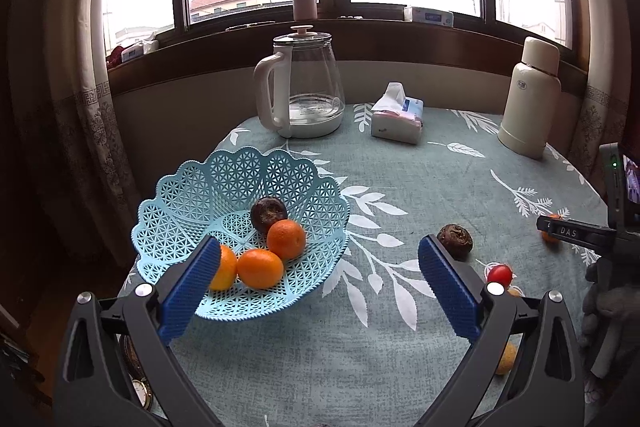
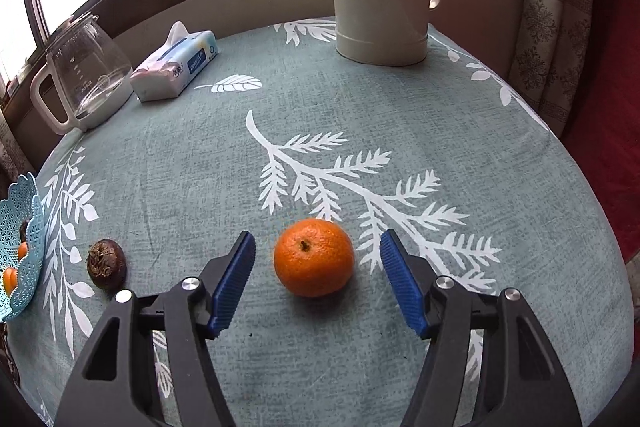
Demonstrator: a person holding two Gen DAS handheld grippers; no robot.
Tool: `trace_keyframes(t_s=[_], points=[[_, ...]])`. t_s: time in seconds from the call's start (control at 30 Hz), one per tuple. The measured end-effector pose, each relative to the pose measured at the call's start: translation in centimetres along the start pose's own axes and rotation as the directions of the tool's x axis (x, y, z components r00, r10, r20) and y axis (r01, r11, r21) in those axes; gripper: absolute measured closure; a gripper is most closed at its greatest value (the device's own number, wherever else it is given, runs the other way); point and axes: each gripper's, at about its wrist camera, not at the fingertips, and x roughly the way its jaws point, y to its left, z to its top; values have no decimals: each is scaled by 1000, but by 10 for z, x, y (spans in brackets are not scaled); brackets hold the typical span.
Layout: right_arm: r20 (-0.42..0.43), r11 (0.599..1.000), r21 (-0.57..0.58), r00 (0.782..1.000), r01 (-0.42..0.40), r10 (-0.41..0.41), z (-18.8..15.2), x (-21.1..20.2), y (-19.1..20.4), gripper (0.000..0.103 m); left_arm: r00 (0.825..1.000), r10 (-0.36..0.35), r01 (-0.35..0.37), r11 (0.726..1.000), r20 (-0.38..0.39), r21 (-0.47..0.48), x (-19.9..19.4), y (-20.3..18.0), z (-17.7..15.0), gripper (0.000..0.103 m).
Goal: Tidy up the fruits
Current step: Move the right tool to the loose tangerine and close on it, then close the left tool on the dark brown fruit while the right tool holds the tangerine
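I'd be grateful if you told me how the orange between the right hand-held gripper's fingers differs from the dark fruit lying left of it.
The orange is bright and larger; the dark fruit is brown, smaller and wrinkled. The orange sits between the open right hand-held gripper; the dark fruit lies outside. Both rest on the tablecloth, outside the basket.

Readable text, left wrist view: white letters "DAS" on dark bar of right gripper, far right edge of frame, above tablecloth.

Cream thermos flask, far right of table: small mark on shoulder, illegible in both views.

Tissue pack, far left of table in right wrist view: blue label with print, too blurred to read.

Glass kettle, far left: graduation marks and round emblem on wall, unreadable.

Boxes on windowsill: labels illegible.
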Motion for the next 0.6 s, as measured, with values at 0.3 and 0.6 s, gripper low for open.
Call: trace_keyframes(t_s=[0.3, 0.6], points=[[-31, 999, -35, 999, 21, -22, -1, 11, 4, 55, 999, -23, 23, 1000, -26, 9, 10, -13, 3, 3], [-7, 1000, -19, 1000, -1, 1, -2, 7, 0, 63, 997, -42, 42, 999, -67, -6, 26, -20, 3, 3]])
